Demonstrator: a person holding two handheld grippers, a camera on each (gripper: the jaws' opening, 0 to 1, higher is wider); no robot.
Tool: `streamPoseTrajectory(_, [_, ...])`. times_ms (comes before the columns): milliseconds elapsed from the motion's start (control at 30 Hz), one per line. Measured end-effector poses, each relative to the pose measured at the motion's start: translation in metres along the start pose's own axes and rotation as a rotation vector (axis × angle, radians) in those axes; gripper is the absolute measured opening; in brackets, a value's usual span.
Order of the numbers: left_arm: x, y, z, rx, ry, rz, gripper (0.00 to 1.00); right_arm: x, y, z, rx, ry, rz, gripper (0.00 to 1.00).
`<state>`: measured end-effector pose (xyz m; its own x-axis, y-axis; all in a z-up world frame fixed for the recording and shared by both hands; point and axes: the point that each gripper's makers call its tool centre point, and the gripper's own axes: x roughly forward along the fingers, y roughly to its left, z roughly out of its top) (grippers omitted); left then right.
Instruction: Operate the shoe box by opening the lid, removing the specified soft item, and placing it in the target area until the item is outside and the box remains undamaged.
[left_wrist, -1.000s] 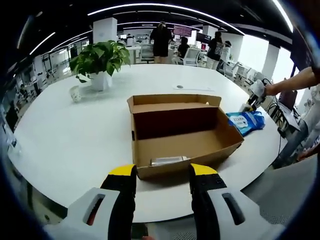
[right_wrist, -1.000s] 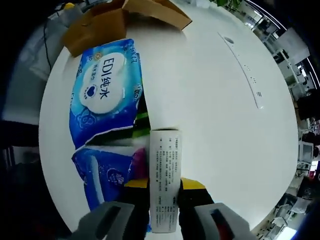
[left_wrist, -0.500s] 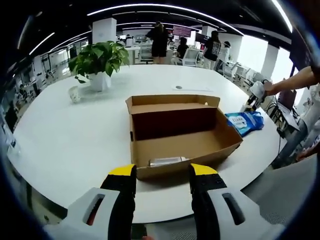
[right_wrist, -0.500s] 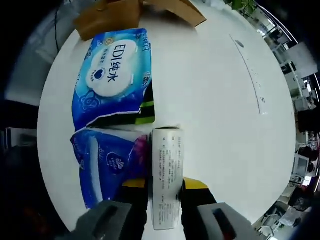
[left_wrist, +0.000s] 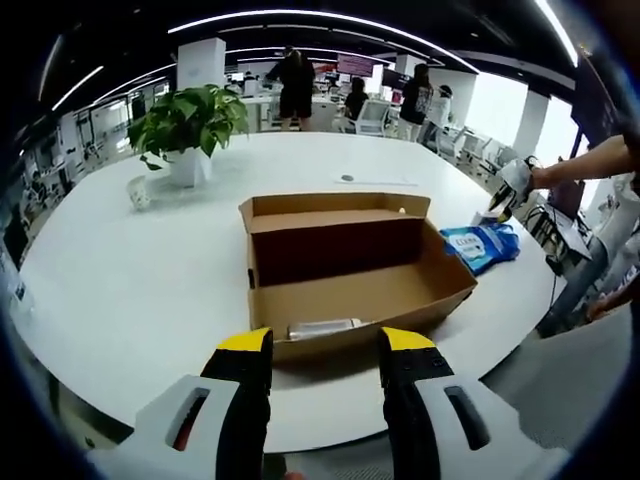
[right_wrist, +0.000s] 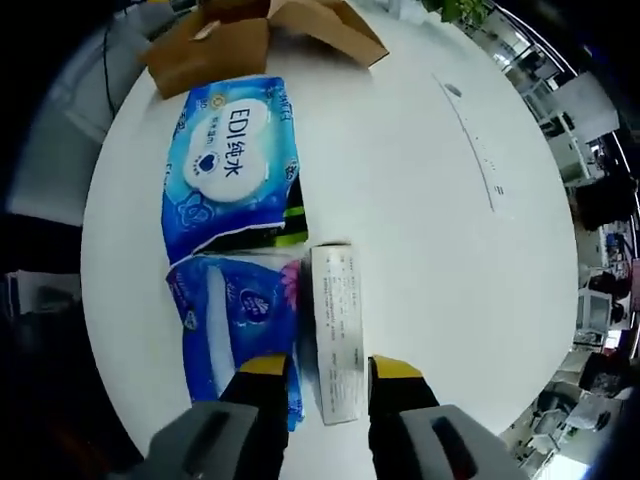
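open shoe box (left_wrist: 345, 270), potted plant (left_wrist: 187, 125) well apart

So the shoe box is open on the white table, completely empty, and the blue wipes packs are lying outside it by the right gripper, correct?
Not quite: the shoe box isn't empty. The left gripper view shows a small silvery item lying inside against the near wall. The rest holds: the box is open on the white table, and the blue wipes packs lie outside it by the right gripper.

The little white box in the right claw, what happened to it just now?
The right claw opened and let go of the white box; it now lies on the table beside the blue wipe packs. The packs, the open shoe box and the empty left claw stayed as they were.
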<state>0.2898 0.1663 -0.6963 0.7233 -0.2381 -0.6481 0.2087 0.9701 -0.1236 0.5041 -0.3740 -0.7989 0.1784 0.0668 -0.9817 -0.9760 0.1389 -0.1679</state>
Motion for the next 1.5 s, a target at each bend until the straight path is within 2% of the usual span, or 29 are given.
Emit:
streamPoseTrajectory(133, [0.001,-0.006,0.001,0.011,-0.003,-0.022,0.43,-0.011,0.003,0.005,0.056,-0.04,-0.012,0.27])
streamPoseTrajectory(367, [0.0,-0.013,0.003,0.023,-0.011,-0.056,0.43,-0.024,0.011,0.008,0.141,-0.069,-0.04,0.28])
streamPoseTrajectory(533, [0.0,-0.019,0.004,0.028,-0.012,-0.08,0.42,-0.029,0.016,0.017,0.251,-0.12,-0.053,0.29])
streamPoseTrajectory(733, [-0.001,-0.027,0.006,0.038,-0.022,-0.114,0.42,-0.036,0.02,0.041,0.434,-0.24,-0.064,0.29])
streamPoseTrajectory(833, [-0.001,-0.03,0.007,0.045,-0.024,-0.13,0.42,-0.041,0.022,0.061,0.515,-0.322,-0.06,0.29])
streamPoseTrajectory(933, [-0.002,-0.032,0.008,0.043,-0.029,-0.144,0.42,-0.049,0.026,0.09,0.599,-0.427,-0.047,0.31])
streamPoseTrajectory(1033, [-0.002,-0.033,0.01,0.052,-0.03,-0.158,0.42,-0.057,0.031,0.118,0.634,-0.506,-0.045,0.32])
streamPoseTrajectory(1133, [-0.001,-0.031,0.014,0.066,-0.03,-0.169,0.42,-0.064,0.043,0.151,0.639,-0.57,-0.035,0.32])
streamPoseTrajectory(1167, [0.0,-0.029,0.015,0.068,-0.031,-0.171,0.42,-0.065,0.046,0.155,0.636,-0.577,-0.03,0.33])
streamPoseTrajectory(1300, [0.002,-0.018,0.023,0.081,-0.035,-0.176,0.42,-0.071,0.069,0.192,0.6,-0.625,-0.008,0.35])
streamPoseTrajectory(1333, [0.002,-0.016,0.024,0.083,-0.036,-0.177,0.42,-0.072,0.068,0.197,0.598,-0.636,-0.004,0.35])
streamPoseTrajectory(1500, [0.009,-0.009,0.03,0.109,-0.03,-0.194,0.42,-0.082,0.09,0.234,0.586,-0.709,0.013,0.36])
